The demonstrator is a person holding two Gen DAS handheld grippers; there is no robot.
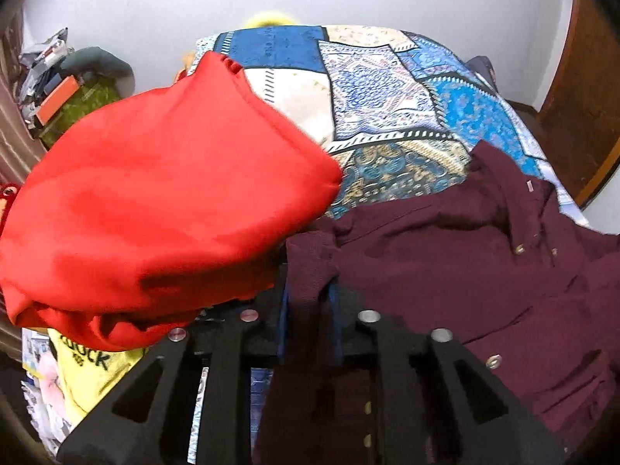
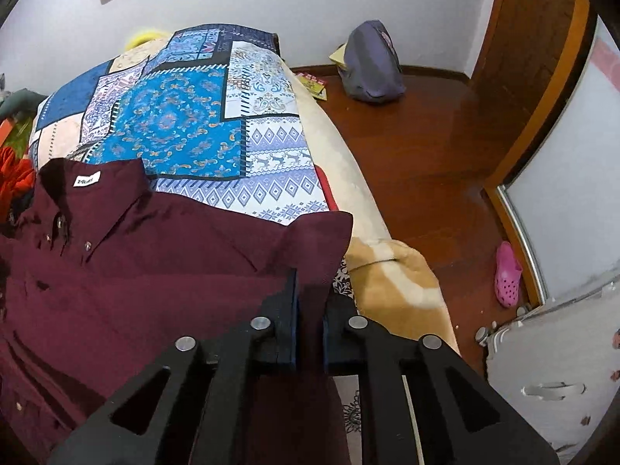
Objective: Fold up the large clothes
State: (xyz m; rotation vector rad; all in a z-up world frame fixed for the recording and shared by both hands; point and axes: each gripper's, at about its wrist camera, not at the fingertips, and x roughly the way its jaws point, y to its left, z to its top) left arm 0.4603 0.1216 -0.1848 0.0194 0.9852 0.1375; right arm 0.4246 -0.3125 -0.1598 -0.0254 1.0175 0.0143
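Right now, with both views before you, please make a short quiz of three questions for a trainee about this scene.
1. True or false: both grippers are shut on the maroon button-up shirt.
2. Multiple choice: what lies on the wooden floor near the sliding door? A) a pink clog B) a green bottle C) a white towel
3. Fill in: in the left wrist view, the garment beside the shirt is coloured ____.

Key
1. True: the left gripper and the right gripper each pinch shirt fabric.
2. A, the pink clog.
3. Red: the red garment is on the patchwork bedspread.
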